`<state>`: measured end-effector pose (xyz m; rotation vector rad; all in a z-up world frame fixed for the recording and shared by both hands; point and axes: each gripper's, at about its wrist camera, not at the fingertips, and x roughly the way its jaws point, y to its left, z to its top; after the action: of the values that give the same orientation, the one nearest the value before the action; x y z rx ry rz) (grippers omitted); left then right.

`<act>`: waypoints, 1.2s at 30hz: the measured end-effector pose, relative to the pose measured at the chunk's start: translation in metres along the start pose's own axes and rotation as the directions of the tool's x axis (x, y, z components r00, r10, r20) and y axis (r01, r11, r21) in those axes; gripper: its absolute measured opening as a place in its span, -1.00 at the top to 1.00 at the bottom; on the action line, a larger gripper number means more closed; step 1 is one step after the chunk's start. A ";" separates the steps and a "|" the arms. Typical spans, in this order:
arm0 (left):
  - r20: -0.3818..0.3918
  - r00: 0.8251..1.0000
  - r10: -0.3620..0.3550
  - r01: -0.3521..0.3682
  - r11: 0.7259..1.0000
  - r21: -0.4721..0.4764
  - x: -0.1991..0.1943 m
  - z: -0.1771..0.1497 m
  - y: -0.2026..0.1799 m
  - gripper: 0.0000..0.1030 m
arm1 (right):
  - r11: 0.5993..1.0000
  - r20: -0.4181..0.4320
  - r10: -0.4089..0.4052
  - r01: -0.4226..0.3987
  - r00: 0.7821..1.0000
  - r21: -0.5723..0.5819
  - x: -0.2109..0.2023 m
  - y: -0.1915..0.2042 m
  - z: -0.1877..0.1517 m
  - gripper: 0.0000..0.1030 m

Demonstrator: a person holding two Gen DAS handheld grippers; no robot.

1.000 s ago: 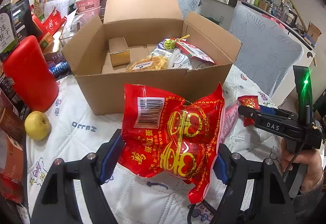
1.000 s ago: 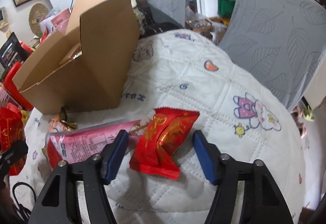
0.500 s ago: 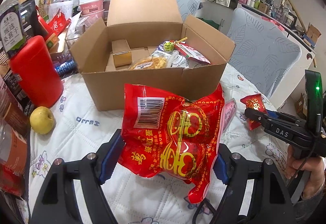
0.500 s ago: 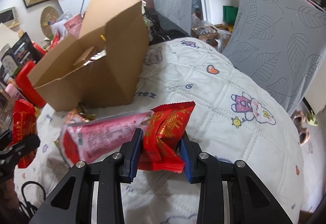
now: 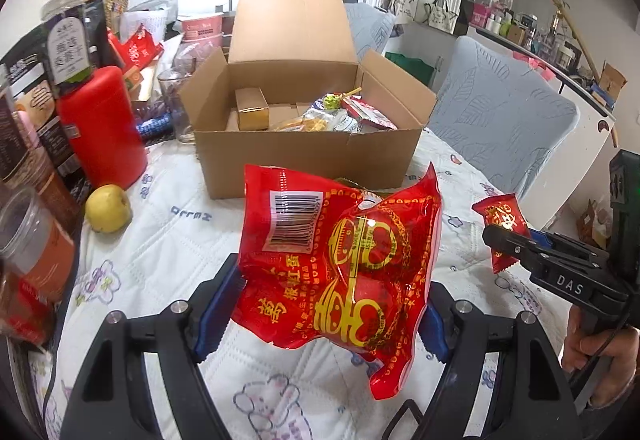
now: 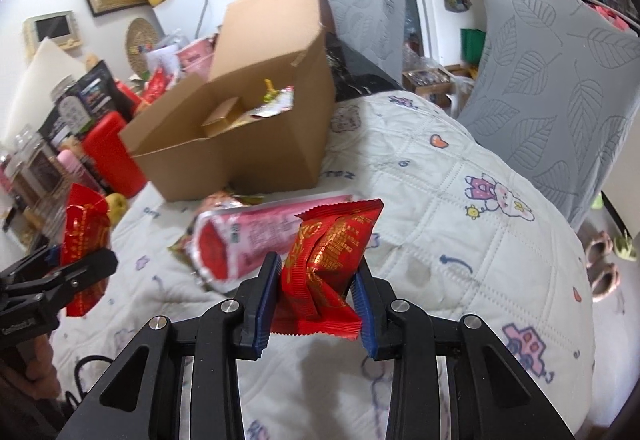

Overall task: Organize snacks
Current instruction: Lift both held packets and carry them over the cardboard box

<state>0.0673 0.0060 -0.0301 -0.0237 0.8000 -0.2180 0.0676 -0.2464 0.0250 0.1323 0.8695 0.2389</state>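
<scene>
While both grippers were clear of the quilted bench (image 6: 460, 200), each carried a snack. Left gripper (image 5: 326, 310): blue pads pressed on either side of a large red bag (image 5: 340, 264) (barcode facing the camera), the bag held above the quilt. Right gripper (image 6: 316, 286): its jaws had just been closing on a small red packet (image 6: 326, 256), which was pinched between the pads and off the cloth. Just beyond it a pink-and-white tube pack (image 6: 256, 236) lay on the quilt. Farther back stood the open cardboard box (image 5: 304, 148), flaps up, already holding a small gold carton (image 5: 251, 108) and several wrapped snacks. Left of the box: a yellow-green fruit (image 5: 108, 209) on the quilt and a red canister (image 5: 102, 128) behind it.
</scene>
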 end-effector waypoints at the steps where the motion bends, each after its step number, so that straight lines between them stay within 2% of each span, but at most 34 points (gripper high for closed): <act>1: 0.008 1.000 0.002 -0.002 1.000 -0.005 -0.005 -0.002 0.000 -0.50 | 1.000 0.006 0.007 -0.007 1.000 -0.007 -0.004 0.003 -0.001 0.33; 9: 0.068 0.997 0.025 -0.023 0.999 -0.039 -0.042 -0.020 -0.002 -0.50 | 0.994 0.037 0.086 -0.083 0.996 -0.069 -0.034 0.023 -0.016 0.33; 18: 0.137 0.988 0.070 -0.062 0.996 -0.059 -0.075 -0.028 0.001 -0.50 | 0.972 0.056 0.195 -0.186 0.979 -0.143 -0.053 0.049 -0.021 0.33; 29: 0.205 0.977 0.065 -0.053 0.996 -0.067 -0.098 -0.014 0.004 -0.50 | 0.948 0.113 0.259 -0.230 0.959 -0.219 -0.078 0.074 -0.006 0.33; 36: 0.255 0.966 0.041 -0.026 0.998 -0.061 -0.107 0.009 0.004 -0.50 | 0.939 0.138 0.280 -0.241 0.950 -0.247 -0.092 0.079 0.012 0.33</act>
<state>0.0027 0.0309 0.0516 -0.0908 0.5479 -0.1559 0.0076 -0.1942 0.1173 0.0530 0.6464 0.5672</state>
